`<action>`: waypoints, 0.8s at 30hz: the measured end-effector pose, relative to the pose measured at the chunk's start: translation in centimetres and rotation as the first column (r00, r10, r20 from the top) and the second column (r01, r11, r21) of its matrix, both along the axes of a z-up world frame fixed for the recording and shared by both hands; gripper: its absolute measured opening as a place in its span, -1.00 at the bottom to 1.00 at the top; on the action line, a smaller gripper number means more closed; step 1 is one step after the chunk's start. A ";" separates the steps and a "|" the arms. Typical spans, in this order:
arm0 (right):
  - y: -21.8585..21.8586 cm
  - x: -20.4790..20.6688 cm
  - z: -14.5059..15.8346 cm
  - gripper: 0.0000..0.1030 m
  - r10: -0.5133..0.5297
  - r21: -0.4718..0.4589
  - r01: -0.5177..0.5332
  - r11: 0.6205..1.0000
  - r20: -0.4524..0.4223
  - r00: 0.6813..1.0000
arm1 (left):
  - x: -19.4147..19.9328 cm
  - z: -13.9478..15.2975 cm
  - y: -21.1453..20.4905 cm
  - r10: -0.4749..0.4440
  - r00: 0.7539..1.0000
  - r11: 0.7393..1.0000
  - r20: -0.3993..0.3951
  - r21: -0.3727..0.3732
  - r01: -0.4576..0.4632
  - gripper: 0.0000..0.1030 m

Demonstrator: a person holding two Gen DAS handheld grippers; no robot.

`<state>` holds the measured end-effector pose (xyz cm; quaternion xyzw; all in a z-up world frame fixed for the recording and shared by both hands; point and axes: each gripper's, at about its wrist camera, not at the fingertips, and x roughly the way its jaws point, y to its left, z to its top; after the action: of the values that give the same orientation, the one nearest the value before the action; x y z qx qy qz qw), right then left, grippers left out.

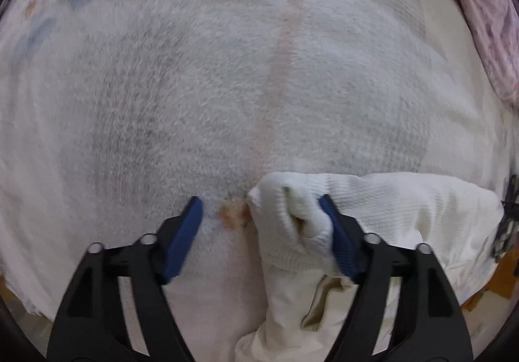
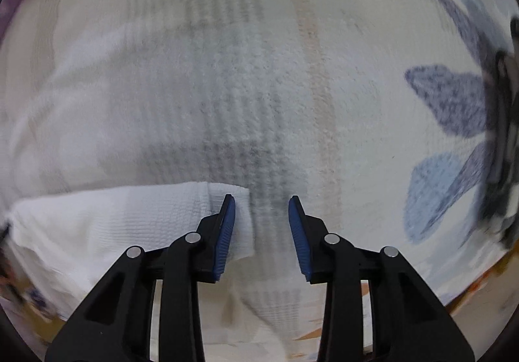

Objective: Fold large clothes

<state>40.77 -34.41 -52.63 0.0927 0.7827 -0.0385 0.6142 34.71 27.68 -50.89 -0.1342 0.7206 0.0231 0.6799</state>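
Left wrist view shows the left tool (image 1: pixel 261 232) open around a white garment (image 1: pixel 389 209) corner, the right tool (image 2: pixel 261 233) half-open and empty beside its edge, so both must next pinch the cloth.

White waffle-knit garment (image 1: pixel 389 209) partly folded, thick doubled edge running across, bunched cuff-like end (image 1: pixel 292 216) raised. Lies flat on bed cover (image 1: pixel 162 86), toward near edge. In right wrist view, folded corner (image 2: pixel 233 219) squared, layers stacked.

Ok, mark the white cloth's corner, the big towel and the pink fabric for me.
white cloth (image 1: pixel 292 222), left wrist view, bunched corner by the pad.
towel (image 1: pixel 181 95), left wrist view, flat fluffy middle.
pink fabric (image 1: pixel 486 21), left wrist view, folds at upper right.
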 end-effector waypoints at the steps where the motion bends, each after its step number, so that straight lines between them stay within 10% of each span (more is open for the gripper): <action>1: -0.4 0.2 0.2 -0.36 -0.008 0.018 0.008 1.000 0.006 1.000 | -0.1 -0.4 0.5 0.013 1.000 0.999 -0.008 -0.045 -0.013 0.57; 9: -2.8 0.2 0.3 -0.36 -0.160 0.157 0.155 0.975 0.023 0.987 | -0.1 -1.0 2.2 0.008 1.000 0.992 0.018 -0.128 -0.006 0.59; 14: -3.1 0.8 -0.7 -0.35 -0.159 0.201 0.158 0.967 -0.009 0.987 | 1.6 -0.3 3.0 0.085 0.993 0.972 0.083 -0.228 -0.065 -0.48; 24: -4.6 0.2 -0.7 -0.14 -0.321 0.341 0.315 0.886 -0.042 0.946 | 1.0 -0.7 3.9 0.101 0.991 0.974 0.088 -0.212 -0.081 -0.47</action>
<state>40.98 -39.00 -53.29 0.3254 0.7467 -0.0008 0.5801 35.74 31.58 -51.62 -0.2385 0.6779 -0.0279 0.6948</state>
